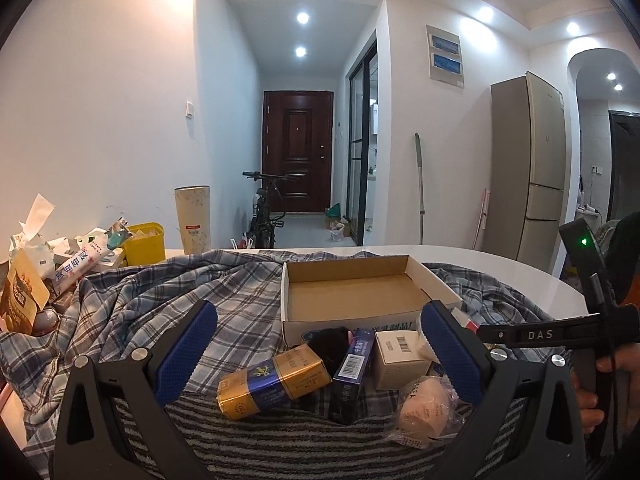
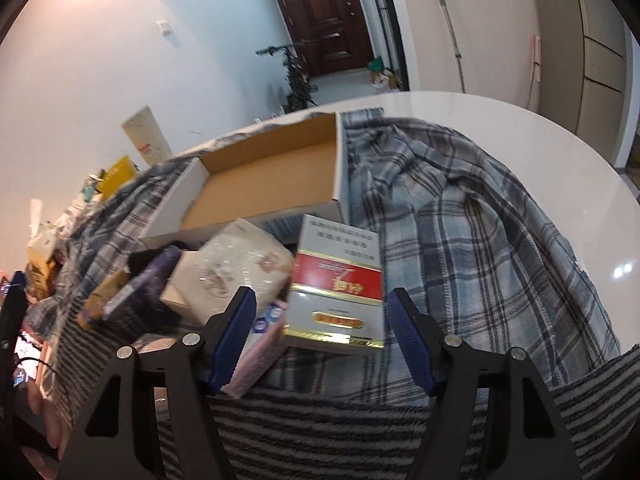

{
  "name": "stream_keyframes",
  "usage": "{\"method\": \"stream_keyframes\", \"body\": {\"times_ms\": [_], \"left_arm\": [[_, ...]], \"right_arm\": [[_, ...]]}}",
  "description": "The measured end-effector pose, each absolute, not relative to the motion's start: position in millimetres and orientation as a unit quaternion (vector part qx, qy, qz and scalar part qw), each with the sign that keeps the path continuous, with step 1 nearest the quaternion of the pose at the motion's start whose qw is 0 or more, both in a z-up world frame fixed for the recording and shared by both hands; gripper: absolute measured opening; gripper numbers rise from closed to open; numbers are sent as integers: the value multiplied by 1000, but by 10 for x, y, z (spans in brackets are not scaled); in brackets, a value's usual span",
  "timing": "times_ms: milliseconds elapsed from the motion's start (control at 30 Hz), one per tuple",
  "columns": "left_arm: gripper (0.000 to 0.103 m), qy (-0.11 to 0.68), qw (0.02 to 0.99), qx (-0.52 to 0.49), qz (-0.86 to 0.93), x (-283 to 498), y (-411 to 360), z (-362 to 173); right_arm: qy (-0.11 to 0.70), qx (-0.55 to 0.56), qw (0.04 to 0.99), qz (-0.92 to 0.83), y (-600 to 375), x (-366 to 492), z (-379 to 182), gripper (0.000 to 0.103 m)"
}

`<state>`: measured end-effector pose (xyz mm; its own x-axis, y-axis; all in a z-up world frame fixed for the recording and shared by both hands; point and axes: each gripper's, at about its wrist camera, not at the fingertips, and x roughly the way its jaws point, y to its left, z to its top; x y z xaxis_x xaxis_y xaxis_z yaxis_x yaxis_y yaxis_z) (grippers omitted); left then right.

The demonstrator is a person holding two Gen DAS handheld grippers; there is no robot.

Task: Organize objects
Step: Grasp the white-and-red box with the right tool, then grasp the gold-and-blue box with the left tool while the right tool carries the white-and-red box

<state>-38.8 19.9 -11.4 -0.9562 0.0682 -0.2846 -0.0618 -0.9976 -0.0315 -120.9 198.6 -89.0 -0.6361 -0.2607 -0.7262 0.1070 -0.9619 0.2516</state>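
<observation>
Right wrist view: the right gripper [image 2: 320, 330], jaws spread, brackets a red-and-silver carton [image 2: 338, 286] propped before the empty cardboard tray [image 2: 260, 188], while the left gripper [image 1: 320, 354] hangs open; a glancing close could topple it.

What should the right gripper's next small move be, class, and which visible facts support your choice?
Probably ease the right gripper forward and close on the red-and-silver box. Its jaws are open with that box lying between the fingertips on the plaid cloth, and the open cardboard tray just behind sits empty.
</observation>
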Motion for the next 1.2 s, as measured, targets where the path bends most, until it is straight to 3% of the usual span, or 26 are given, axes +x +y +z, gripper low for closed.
{"method": "stream_keyframes", "body": {"times_ms": [267, 300, 667, 767, 900, 1067, 1200], "left_arm": [[103, -20, 30, -172, 984, -473, 122, -125], [103, -21, 28, -176, 984, -482, 107, -125], [90, -13, 30, -236, 971, -496, -91, -173], [90, 21, 18, -274, 961, -552, -80, -291], [78, 80, 5, -320, 944, -668, -108, -469], [77, 164, 30, -351, 921, -786, 17, -617], [69, 213, 27, -356, 909, -886, 118, -691]], "right_arm": [[-122, 457, 105, -875, 2082, -1371, -1127, 67], [-122, 455, 107, -876, 2081, -1363, -1119, 56], [-51, 299, 80, -950, 1969, -919, -637, 56], [-37, 273, 77, -958, 1931, -843, -561, 56], [-13, 262, 78, -962, 1843, -805, -515, 56], [2, 263, 85, -961, 1788, -799, -524, 56], [4, 262, 83, -961, 1785, -794, -536, 56]]}}
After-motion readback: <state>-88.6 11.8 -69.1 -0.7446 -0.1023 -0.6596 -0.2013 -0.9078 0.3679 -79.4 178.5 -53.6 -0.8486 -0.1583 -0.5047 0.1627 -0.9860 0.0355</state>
